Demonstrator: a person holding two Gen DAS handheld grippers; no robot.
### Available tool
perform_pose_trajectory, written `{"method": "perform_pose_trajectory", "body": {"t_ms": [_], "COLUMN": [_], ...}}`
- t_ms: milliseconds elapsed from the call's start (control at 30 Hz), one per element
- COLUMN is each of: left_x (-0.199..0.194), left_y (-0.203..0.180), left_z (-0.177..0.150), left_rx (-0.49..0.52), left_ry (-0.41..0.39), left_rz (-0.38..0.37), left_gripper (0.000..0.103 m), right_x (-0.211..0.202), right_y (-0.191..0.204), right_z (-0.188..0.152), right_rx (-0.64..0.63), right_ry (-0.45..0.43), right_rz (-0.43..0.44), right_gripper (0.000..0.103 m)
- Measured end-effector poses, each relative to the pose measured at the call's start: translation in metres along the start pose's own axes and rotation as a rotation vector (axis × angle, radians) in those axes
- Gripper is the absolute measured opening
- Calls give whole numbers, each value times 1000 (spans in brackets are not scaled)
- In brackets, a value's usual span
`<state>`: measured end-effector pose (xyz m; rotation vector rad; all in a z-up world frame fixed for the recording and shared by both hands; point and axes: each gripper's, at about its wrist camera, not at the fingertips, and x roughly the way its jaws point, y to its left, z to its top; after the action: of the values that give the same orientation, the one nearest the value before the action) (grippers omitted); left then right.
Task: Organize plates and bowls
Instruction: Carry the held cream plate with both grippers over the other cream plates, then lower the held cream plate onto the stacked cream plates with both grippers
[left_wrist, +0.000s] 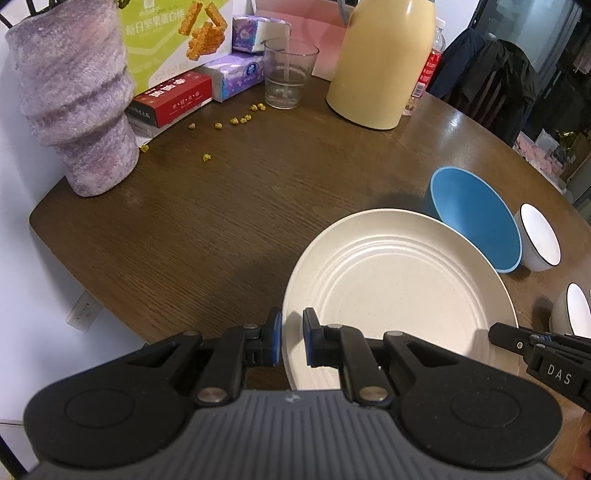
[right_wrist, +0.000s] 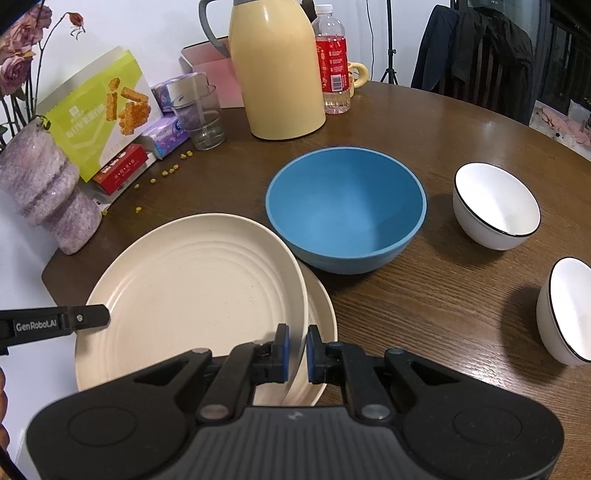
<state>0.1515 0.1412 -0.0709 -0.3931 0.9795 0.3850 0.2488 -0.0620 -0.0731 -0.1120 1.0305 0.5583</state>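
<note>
Upper cream plate: both jaws pinched on its near rim, lowering onto lower plate, worktop's left edge.

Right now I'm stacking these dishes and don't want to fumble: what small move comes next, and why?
Probably lower the upper cream plate flat onto the lower plate. The left gripper and right gripper both pinch its rim, and it sits tilted and offset.

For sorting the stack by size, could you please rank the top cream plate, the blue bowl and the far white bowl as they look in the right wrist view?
1. Top cream plate, nearest, so flattered.
2. Blue bowl.
3. Far white bowl.
</note>
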Motion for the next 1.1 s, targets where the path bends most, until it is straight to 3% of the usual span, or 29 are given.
{"method": "perform_pose_trajectory", "body": {"t_ms": [1100], "left_x": [38], "left_y": [-16], "left_z": [-6], "left_rx": [78], "left_ry": [41], "left_rz": [28], "left_gripper": [12], "right_x": [26], "right_y": [-8], "right_z": [-12], "right_rx": [-39], "right_ry": [35], "right_rz": [-61], "right_gripper": [10]}}
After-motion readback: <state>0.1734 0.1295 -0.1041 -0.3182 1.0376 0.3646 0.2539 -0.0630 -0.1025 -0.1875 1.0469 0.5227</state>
